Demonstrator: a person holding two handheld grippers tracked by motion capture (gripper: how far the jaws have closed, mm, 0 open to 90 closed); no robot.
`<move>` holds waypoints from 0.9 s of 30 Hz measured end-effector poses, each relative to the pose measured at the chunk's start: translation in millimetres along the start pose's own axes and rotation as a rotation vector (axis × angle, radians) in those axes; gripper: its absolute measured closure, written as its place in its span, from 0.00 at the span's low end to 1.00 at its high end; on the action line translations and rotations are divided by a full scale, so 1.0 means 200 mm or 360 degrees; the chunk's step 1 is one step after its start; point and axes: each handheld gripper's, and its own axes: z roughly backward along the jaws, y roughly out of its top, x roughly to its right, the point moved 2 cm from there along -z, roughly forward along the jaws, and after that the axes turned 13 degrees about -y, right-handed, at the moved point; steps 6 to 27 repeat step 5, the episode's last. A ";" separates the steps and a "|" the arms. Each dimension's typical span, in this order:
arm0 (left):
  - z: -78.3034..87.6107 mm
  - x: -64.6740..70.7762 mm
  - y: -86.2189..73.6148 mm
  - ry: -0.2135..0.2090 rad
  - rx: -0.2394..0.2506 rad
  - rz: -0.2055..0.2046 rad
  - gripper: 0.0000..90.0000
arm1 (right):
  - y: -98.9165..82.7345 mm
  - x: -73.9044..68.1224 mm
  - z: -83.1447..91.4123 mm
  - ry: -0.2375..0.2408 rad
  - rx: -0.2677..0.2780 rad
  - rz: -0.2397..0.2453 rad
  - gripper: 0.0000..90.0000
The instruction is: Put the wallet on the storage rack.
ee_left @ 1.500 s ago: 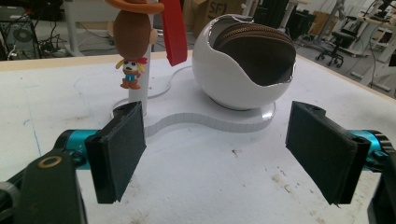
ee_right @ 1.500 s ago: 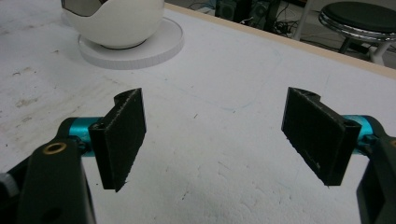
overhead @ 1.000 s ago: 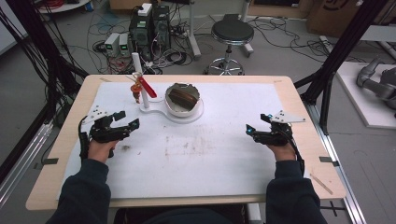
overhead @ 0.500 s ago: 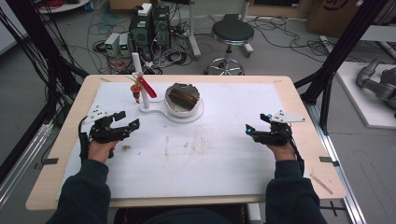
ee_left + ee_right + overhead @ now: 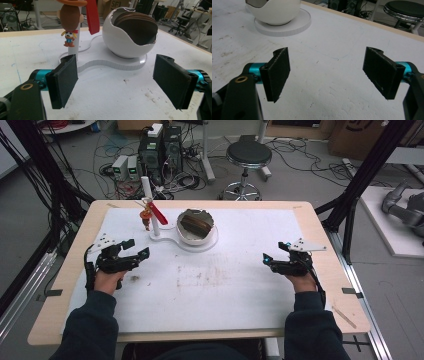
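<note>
Grippers idled: left gripper (image 5: 131, 255) and right gripper (image 5: 272, 262) sat wide-jawed, empty, near the table's (image 5: 250, 295) side edges, facing the pouch (image 5: 136, 25) in its bowl (image 5: 120, 42).

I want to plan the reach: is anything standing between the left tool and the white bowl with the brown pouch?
Nothing visible blocks it. The left tool faces the white bowl across bare table cover; the post with the small figure stands off to the side.

right gripper (image 5: 325, 75) jaws apart, white bowl (image 5: 274, 11) beyond
</note>
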 end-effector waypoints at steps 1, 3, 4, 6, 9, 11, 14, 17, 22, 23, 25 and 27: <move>0.00 0.00 0.00 0.0000 -0.0001 0.0000 0.22 | 0.00 0.00 0.00 0.0001 -0.0001 0.0002 0.25; 0.00 0.00 0.00 0.0000 -0.0001 0.0000 0.22 | 0.00 0.00 0.00 0.0002 0.0001 0.0002 0.25; 0.00 0.00 0.00 0.0000 -0.0002 -0.0001 0.22 | 0.00 0.00 0.00 0.0001 -0.0001 0.0000 0.25; 0.00 0.00 0.00 0.0001 0.0000 0.0000 0.22 | 0.00 0.00 0.00 0.0002 -0.0002 0.0000 0.25; 0.00 0.00 0.00 0.0001 0.0000 0.0000 0.22 | 0.00 0.00 0.00 0.0002 -0.0002 0.0000 0.25; 0.00 0.00 0.00 0.0001 0.0000 0.0000 0.22 | 0.00 0.00 0.00 0.0002 -0.0002 0.0000 0.25; 0.00 0.00 0.00 0.0001 0.0000 0.0000 0.22 | 0.00 0.00 0.00 0.0002 -0.0002 0.0000 0.25; 0.00 0.00 0.00 0.0001 0.0000 0.0000 0.22 | 0.00 0.00 0.00 0.0002 -0.0002 0.0000 0.25; 0.00 0.00 0.00 0.0001 0.0000 0.0000 0.22 | 0.00 0.00 0.00 0.0002 -0.0002 0.0000 0.25; 0.00 0.00 0.00 0.0001 0.0000 0.0000 0.22 | 0.00 0.00 0.00 0.0002 -0.0002 0.0000 0.25; 0.00 0.00 0.00 0.0001 0.0000 0.0000 0.22 | 0.00 0.00 0.00 0.0002 -0.0002 0.0000 0.25; 0.00 0.00 0.00 0.0001 0.0000 0.0000 0.22 | 0.00 0.00 0.00 0.0002 -0.0002 0.0000 0.25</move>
